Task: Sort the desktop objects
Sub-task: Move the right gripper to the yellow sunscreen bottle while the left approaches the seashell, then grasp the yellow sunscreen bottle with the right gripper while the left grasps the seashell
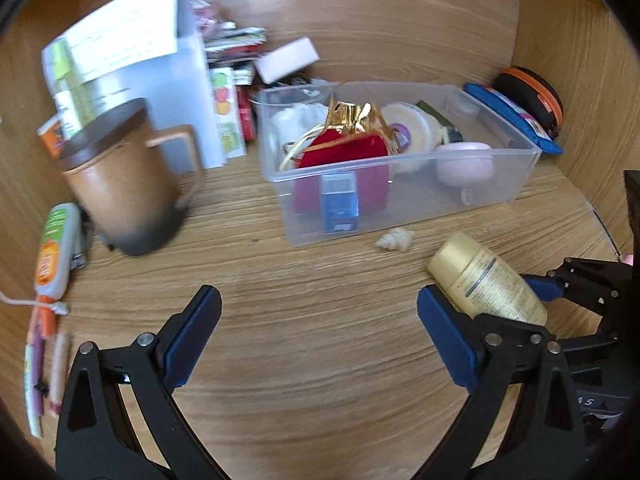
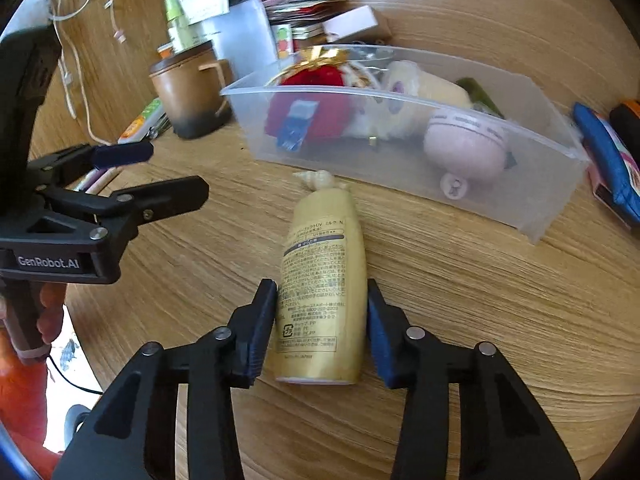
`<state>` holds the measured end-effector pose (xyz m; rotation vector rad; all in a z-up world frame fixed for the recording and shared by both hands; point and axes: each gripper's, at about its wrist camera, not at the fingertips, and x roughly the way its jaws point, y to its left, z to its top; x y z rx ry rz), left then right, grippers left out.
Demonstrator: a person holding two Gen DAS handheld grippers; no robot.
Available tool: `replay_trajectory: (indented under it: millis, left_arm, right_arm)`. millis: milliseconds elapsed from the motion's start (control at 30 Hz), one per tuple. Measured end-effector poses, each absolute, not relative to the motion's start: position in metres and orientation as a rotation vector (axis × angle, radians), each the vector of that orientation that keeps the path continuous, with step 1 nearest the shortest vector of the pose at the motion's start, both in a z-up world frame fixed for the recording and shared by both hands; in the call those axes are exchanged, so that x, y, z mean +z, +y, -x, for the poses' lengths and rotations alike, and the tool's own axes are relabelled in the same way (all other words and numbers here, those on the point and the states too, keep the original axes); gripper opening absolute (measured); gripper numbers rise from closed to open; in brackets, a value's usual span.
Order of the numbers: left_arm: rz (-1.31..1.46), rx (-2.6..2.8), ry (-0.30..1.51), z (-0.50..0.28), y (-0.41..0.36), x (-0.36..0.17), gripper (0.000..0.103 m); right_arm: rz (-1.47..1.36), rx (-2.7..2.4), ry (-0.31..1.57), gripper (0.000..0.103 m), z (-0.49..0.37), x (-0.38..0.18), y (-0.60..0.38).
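Note:
A gold lotion bottle (image 2: 322,280) lies between the pads of my right gripper (image 2: 320,328), which is shut on it; it also shows in the left wrist view (image 1: 486,278). My left gripper (image 1: 320,332) is open and empty over bare desk; it shows in the right wrist view (image 2: 160,172) at the left. A clear plastic bin (image 1: 404,200) holds a red pouch (image 1: 344,148), a blue box (image 1: 339,204), a pink round case (image 1: 464,164) and a cream roll (image 1: 408,126). A small shell (image 1: 394,239) lies in front of the bin.
A brown lidded mug (image 1: 124,184) stands at left, with a tube (image 1: 56,248) and pens (image 1: 44,368) beside it. Papers and packets (image 1: 160,72) lean at the back. A blue pouch (image 1: 516,118) and black-orange case (image 1: 532,96) lie right of the bin.

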<state>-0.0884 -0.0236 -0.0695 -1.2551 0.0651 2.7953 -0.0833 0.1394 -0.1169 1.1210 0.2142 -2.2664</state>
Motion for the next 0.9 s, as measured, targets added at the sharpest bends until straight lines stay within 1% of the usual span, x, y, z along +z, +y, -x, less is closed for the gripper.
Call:
replay_trajectory:
  millis: [133, 267, 400, 500, 533, 567, 600, 633, 667, 800, 900]
  left_arm:
    - [1.29, 2.757, 0.097, 0.106, -0.008, -0.076, 0.1]
    - [1.327, 2.711, 0.039, 0.124, 0.002, -0.081, 0.1]
    - [1.345, 2.693, 0.028, 0.137, 0.013, -0.085, 0.1]
    - [1.365, 2.687, 0.04, 0.145, 0.02, -0.088, 0.099]
    - [1.37, 2.679, 0.036, 0.147, 0.021, -0.089, 0.096]
    - [1.378, 2.665, 0.027, 0.15, 0.022, -0.09, 0.09]
    - [1.386, 2.655, 0.02, 0.15, 0.023, -0.091, 0.086]
    - [1.4, 2.639, 0.01, 0.153, 0.024, -0.094, 0.08]
    - [1.423, 2.623, 0.003, 0.156, 0.025, -0.096, 0.078]
    - [1.411, 2.635, 0.046, 0.155, 0.03, -0.097, 0.077]
    - [1.399, 2.638, 0.049, 0.152, 0.028, -0.096, 0.07]
  right_arm:
    - [-1.122, -2.312, 0.183, 0.039, 0.089, -0.118, 0.159]
    - [-1.119, -2.338, 0.161, 0.037, 0.095, -0.116, 0.179]
    - [-1.098, -2.357, 0.15, 0.031, 0.099, -0.109, 0.195]
    - [-1.097, -2.346, 0.153, 0.03, 0.106, -0.107, 0.203]
    - [-1.097, -2.337, 0.155, 0.03, 0.108, -0.107, 0.205]
    - [-1.099, -2.329, 0.152, 0.03, 0.11, -0.106, 0.206]
    - [-1.104, -2.31, 0.15, 0.03, 0.113, -0.106, 0.207]
    - [-1.106, -2.303, 0.151, 0.03, 0.114, -0.106, 0.207]
    - [-1.106, -2.297, 0.158, 0.03, 0.116, -0.106, 0.207]
    - [-1.097, -2.274, 0.198, 0.031, 0.121, -0.106, 0.204]
    - [-1.084, -2.259, 0.23, 0.031, 0.124, -0.106, 0.197]
